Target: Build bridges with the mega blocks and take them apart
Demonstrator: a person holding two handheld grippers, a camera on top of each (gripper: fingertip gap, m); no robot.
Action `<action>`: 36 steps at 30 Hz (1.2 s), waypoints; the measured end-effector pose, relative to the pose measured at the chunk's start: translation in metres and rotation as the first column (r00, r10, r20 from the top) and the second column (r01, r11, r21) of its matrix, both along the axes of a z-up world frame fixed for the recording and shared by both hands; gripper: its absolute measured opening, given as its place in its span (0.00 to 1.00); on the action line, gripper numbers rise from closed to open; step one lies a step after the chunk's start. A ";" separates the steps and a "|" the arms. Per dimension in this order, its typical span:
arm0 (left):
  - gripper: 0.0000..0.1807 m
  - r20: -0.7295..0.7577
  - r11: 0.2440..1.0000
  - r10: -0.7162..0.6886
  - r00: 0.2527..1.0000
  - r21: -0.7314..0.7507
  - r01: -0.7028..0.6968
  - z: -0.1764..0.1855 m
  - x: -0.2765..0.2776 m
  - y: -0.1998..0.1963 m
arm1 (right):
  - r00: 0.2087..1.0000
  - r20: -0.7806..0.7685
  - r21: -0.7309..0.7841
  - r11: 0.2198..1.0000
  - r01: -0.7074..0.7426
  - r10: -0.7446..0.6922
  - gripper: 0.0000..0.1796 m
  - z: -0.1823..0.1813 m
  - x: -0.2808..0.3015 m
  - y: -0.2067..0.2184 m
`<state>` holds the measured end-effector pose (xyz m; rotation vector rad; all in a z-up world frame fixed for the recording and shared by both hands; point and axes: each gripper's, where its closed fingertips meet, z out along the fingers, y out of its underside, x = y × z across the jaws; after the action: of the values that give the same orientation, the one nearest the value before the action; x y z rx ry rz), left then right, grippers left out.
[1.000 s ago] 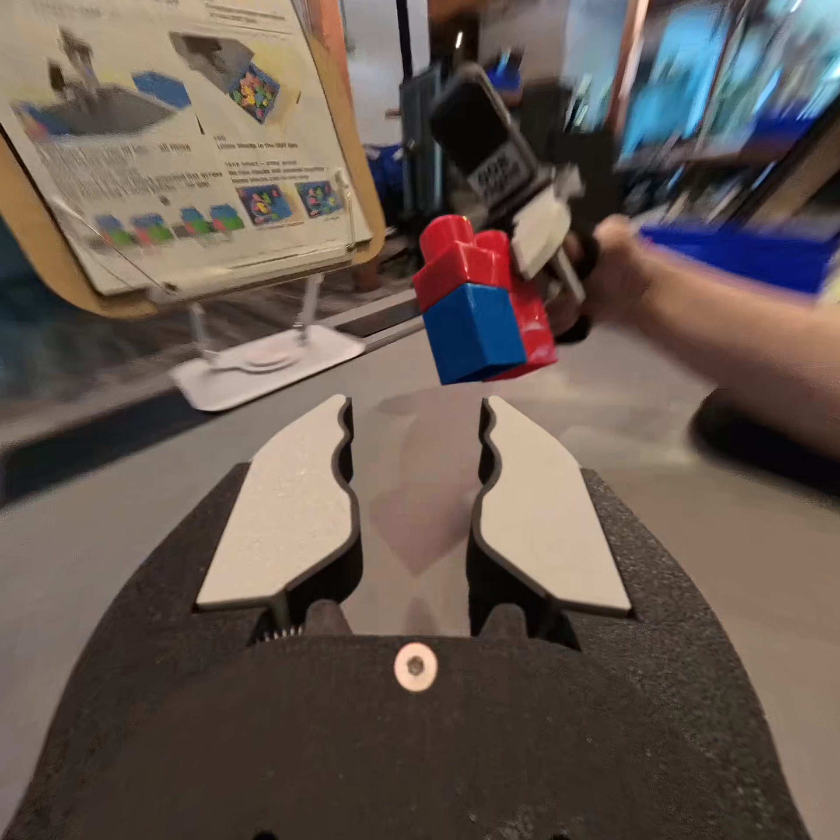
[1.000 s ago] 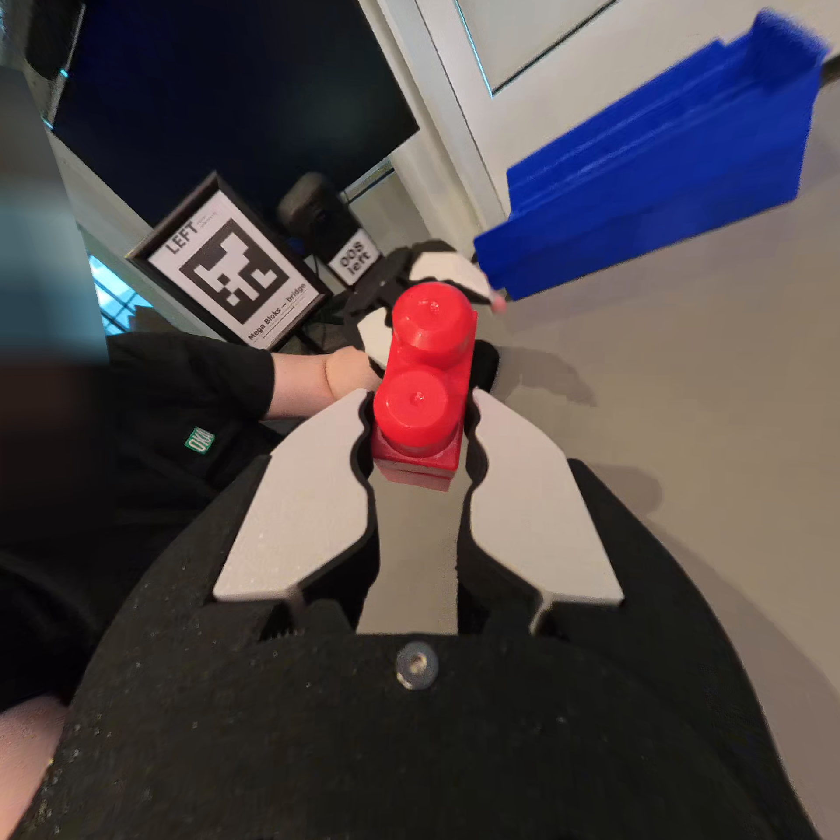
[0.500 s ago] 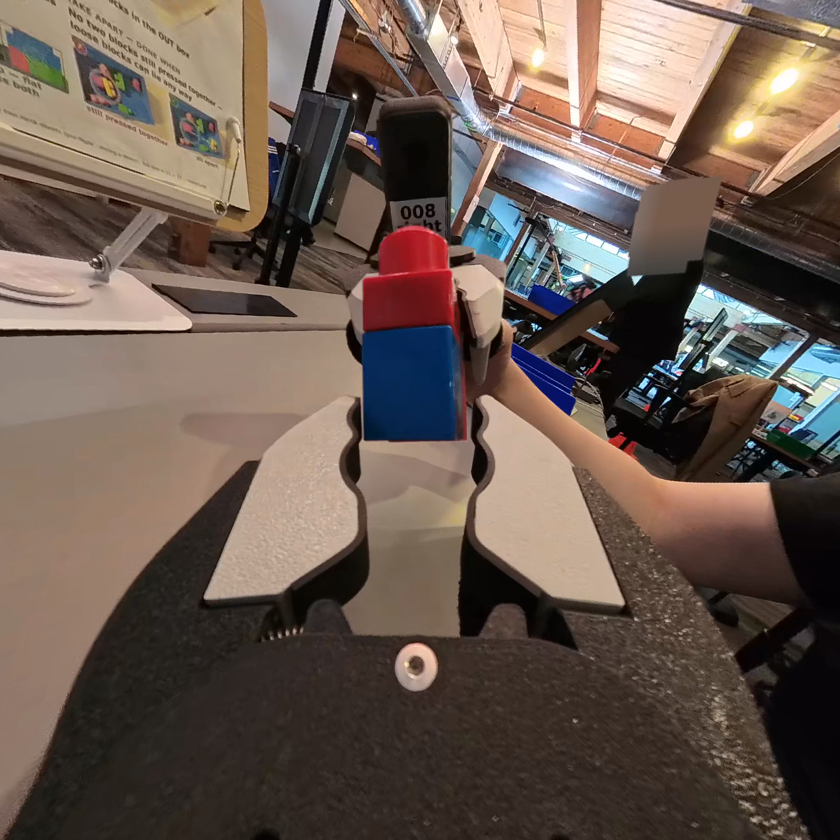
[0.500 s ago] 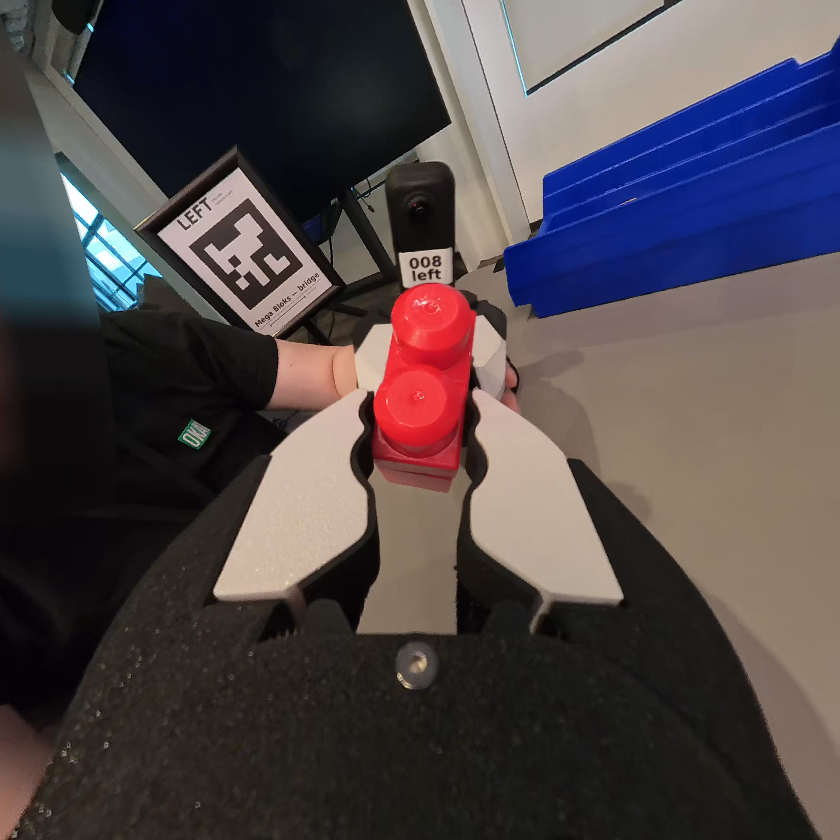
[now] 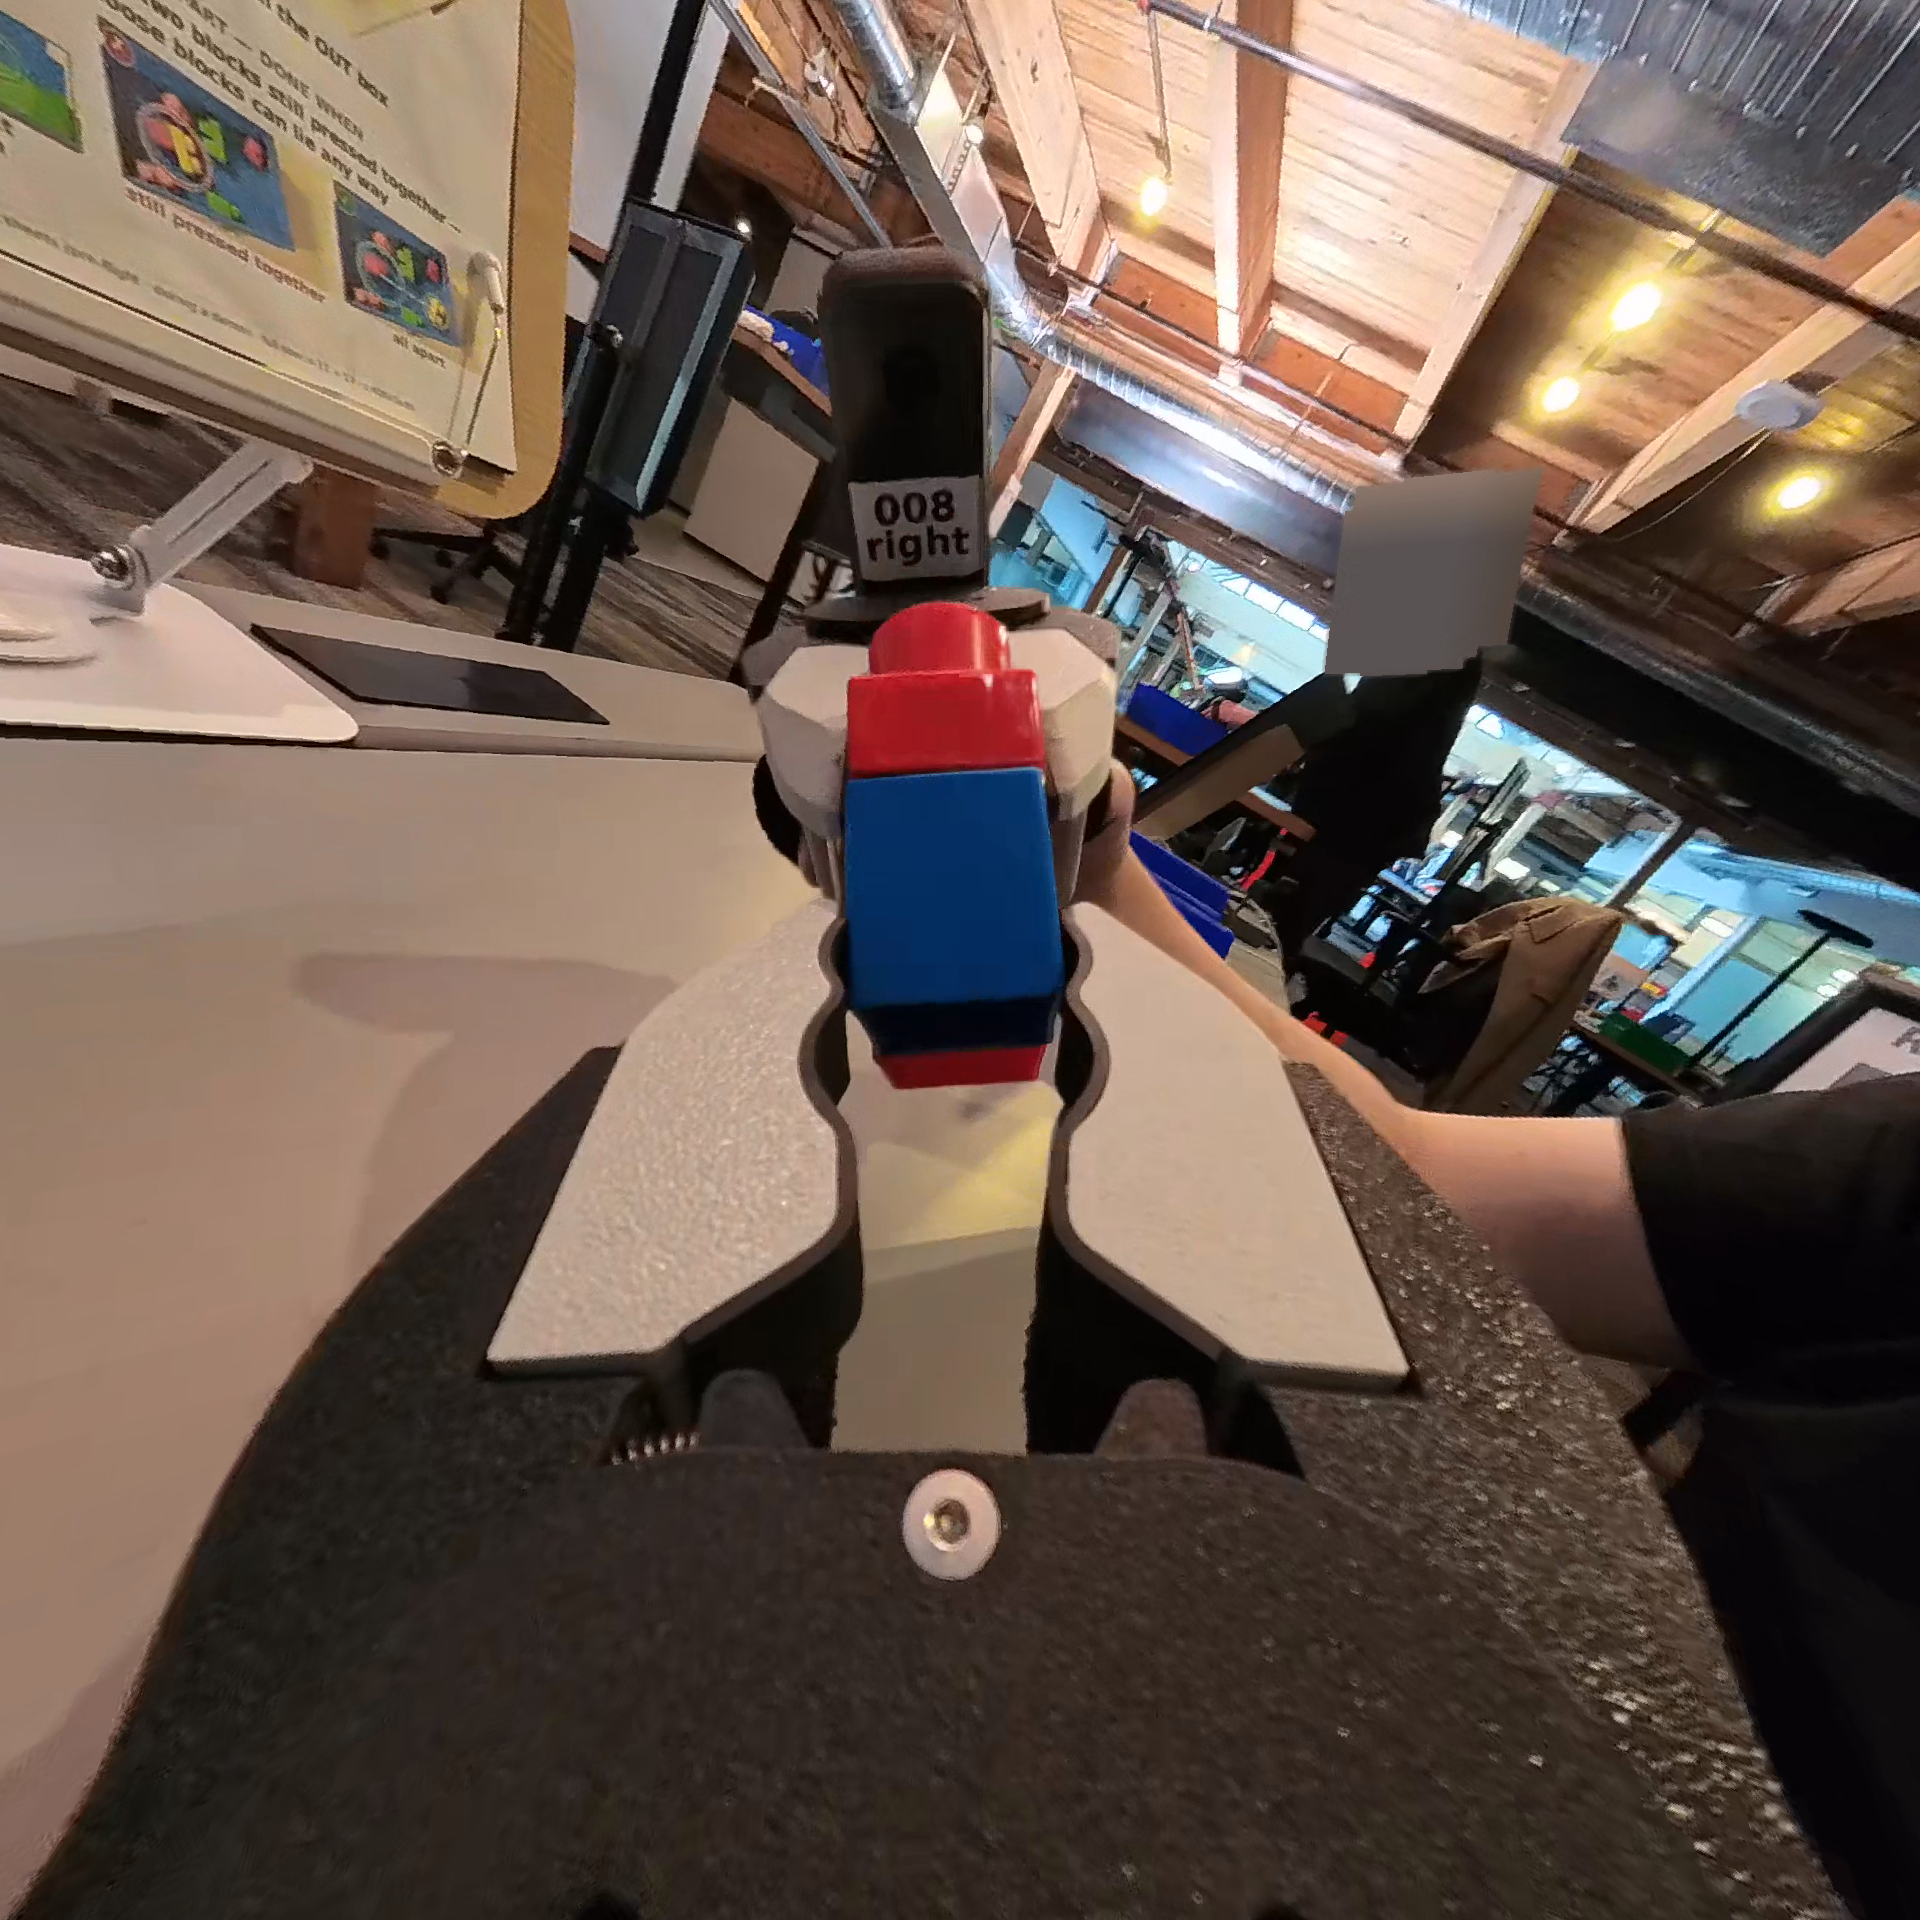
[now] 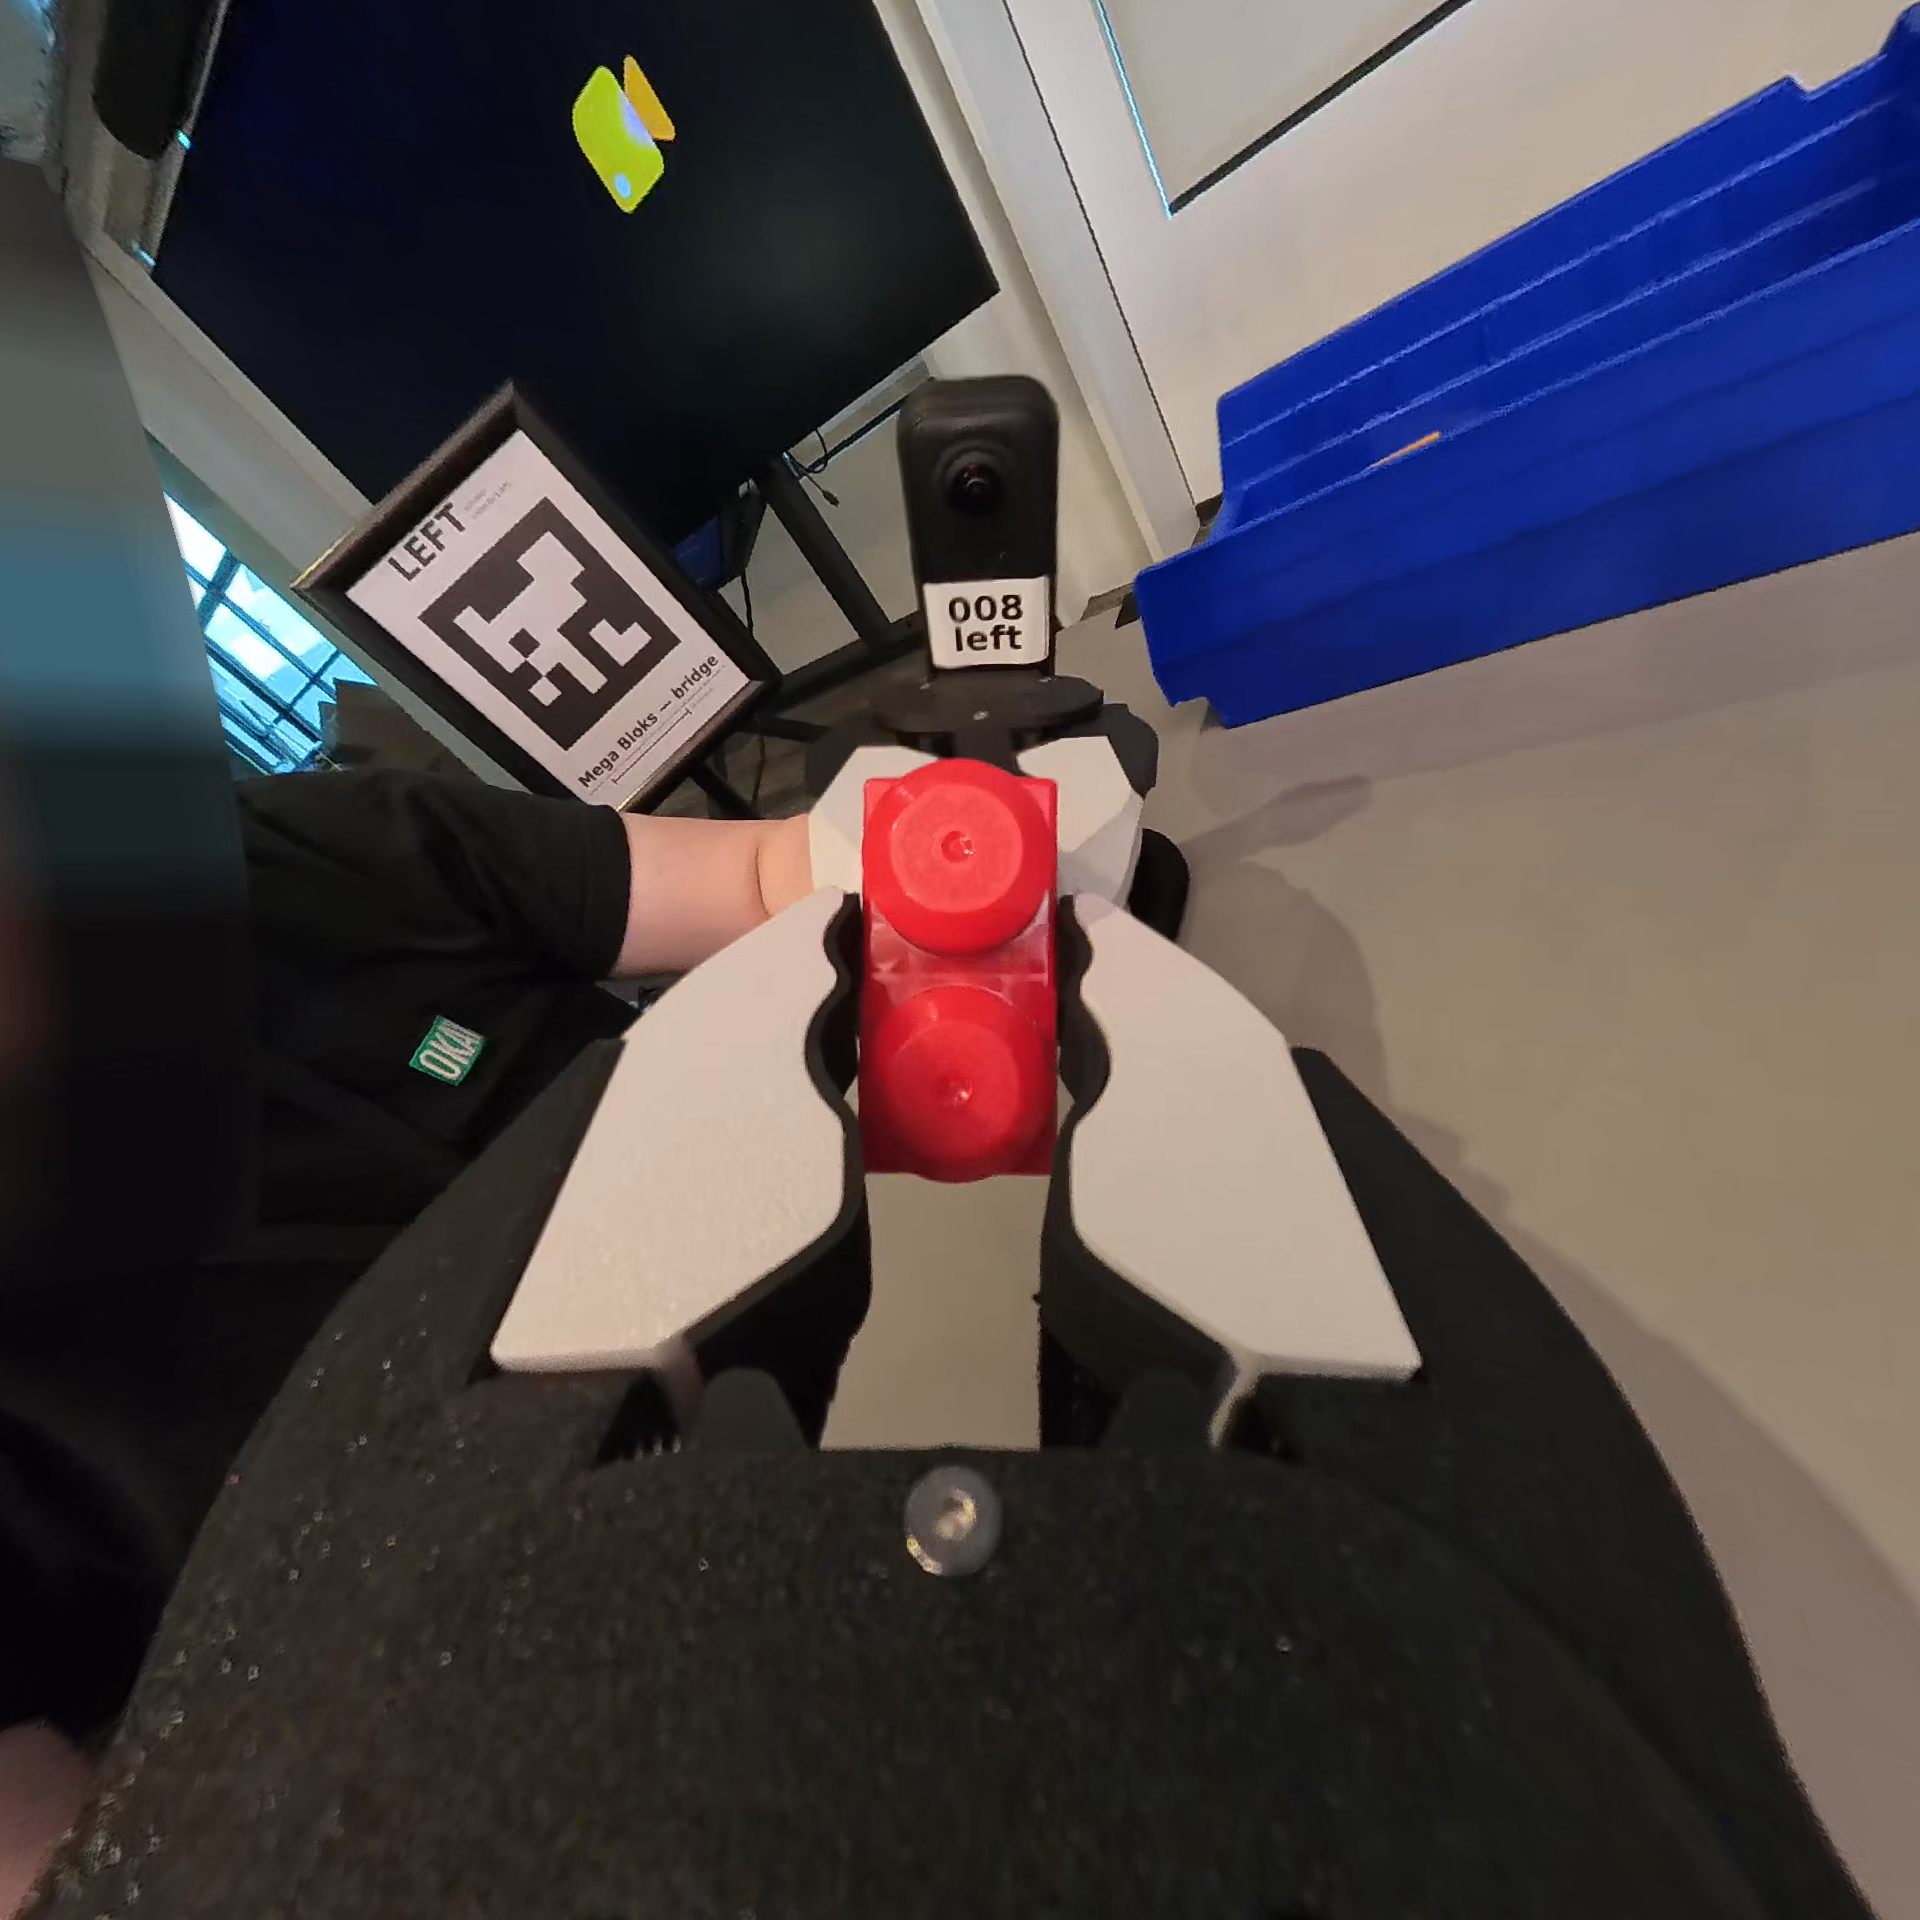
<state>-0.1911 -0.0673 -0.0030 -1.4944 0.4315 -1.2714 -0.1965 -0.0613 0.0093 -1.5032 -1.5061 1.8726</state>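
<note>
Left wrist view shows the left gripper [image 5: 951, 997] with its fingers [image 5: 717, 1153] set on either side of the blue block [image 5: 948, 904], which hangs under the red two-stud block [image 5: 943, 717], all held in the air above the grey desk [image 5: 312, 935]. Whether those fingers already press the blue sides or only flank them is hard to tell from this angle. Across from it, the right gripper [image 5: 940, 727] holds the red block from the far end. If the left fingers pull before they bite, they may slip off the smooth blue faces and the pair would stay joined.

Right wrist view has the right gripper's fingers [image 6: 1195, 1122] clamped on the red two-stud block [image 6: 958, 977], studs up, with the blue block hidden beneath. A blue bin [image 6: 1558, 499] lies near on the desk [image 6: 1558, 1039]. Twisting rather than pulling straight could lever the red block out of this grasp and drop it.
</note>
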 end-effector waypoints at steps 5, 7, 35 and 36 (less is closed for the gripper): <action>0.20 -0.065 1.000 0.019 0.998 -0.007 -0.020 -0.009 0.002 0.002 | 0.999 0.029 0.028 1.000 0.014 -0.015 0.19 -0.004 0.000 0.001; 0.20 -0.069 1.000 0.020 0.997 -0.014 -0.021 -0.010 0.002 0.002 | 0.999 0.041 0.020 1.000 0.015 -0.016 0.19 -0.005 0.000 0.002; 0.20 -0.125 0.989 -0.034 0.992 -0.149 0.015 -0.031 0.002 0.005 | 0.985 0.166 0.113 0.993 0.021 -0.040 0.20 -0.029 0.000 0.002; 0.20 -0.126 0.988 -0.034 0.991 -0.151 0.014 -0.032 0.002 0.005 | 0.985 0.168 0.117 0.993 0.023 -0.043 0.20 -0.030 -0.001 0.002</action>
<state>-0.1892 -0.0622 -0.0347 -1.7095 0.4468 -1.2533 -0.1971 -0.0590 -0.0203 -1.6591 -1.6222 1.6448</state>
